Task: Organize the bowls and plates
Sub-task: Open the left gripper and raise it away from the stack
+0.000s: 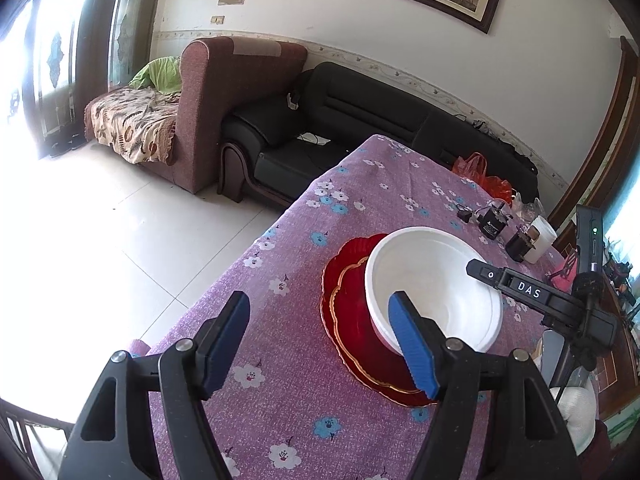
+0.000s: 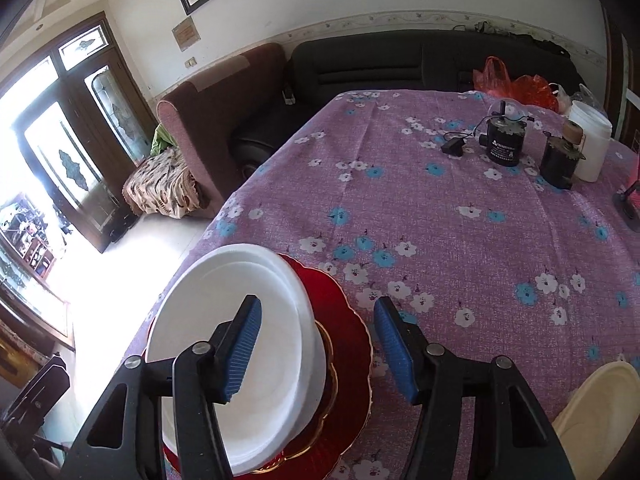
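Nearest us, both grippers hang w/ jaws released, nothing held. Left gripper (image 1: 324, 336) sits just left of the white bowl (image 1: 434, 284); one blue pad overlaps the bowl's near rim in view, contact unclear. Right gripper (image 2: 318, 350) straddles the bowl's right wall. The bowl sits on the red plates (image 2: 348, 360), which seem to be two stacked, near the table (image 2: 460, 240) edge.

Risk, as we judge it: the bowl looks light, so a clumsy pinch or nudge could tip it or slide the stack off the edge.

Right of the bowl, a cream dish (image 2: 596, 412) is cut off by frame. Beyond the bowl, two black motors (image 2: 504, 144) and a white tub (image 2: 590, 144); labels unreadable.
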